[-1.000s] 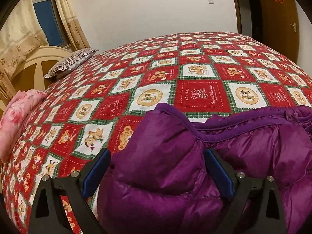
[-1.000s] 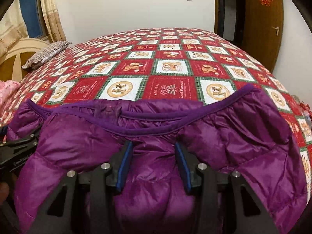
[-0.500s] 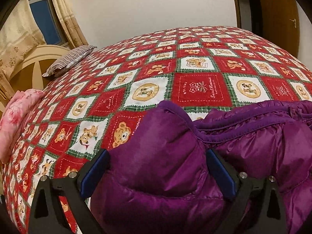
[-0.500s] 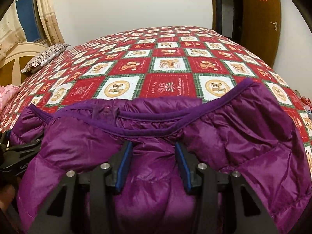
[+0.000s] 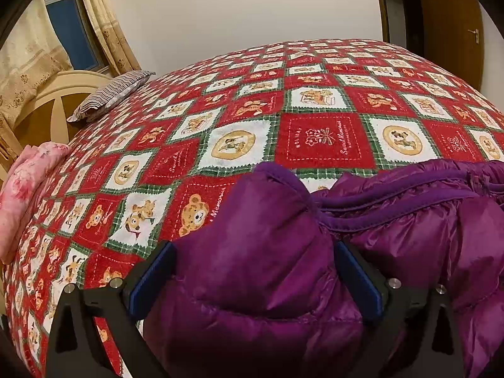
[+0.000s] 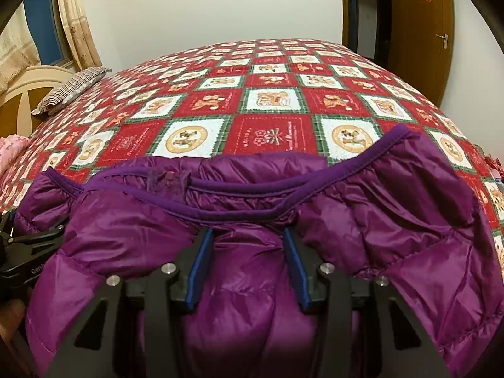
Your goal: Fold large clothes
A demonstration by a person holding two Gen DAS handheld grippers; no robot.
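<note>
A purple puffer jacket [image 6: 393, 220] lies bunched at the near edge of the bed, its bound hem running across the right wrist view. My right gripper [image 6: 249, 264] is shut on a fold of the jacket, blue pads pressed into the fabric on both sides. In the left wrist view my left gripper [image 5: 252, 277] stands with its jaws wide apart, shut on a thick puffed corner of the jacket [image 5: 261, 236] that fills the gap between the pads. The left gripper's black frame [image 6: 28, 252] shows at the left edge of the right wrist view.
The bed carries a red, white and green bear-patterned quilt [image 5: 315, 138] stretching far ahead. A striped pillow [image 5: 107, 97] and a cream headboard [image 5: 47, 94] are at the left. Pink bedding [image 5: 25, 186] lies at the left edge. A wooden door [image 6: 419, 31] stands at the right.
The left wrist view has shifted slightly, with the quilt pattern sitting a little higher in the picture. Both grippers keep the same hold on the jacket, and the right view is unchanged.
</note>
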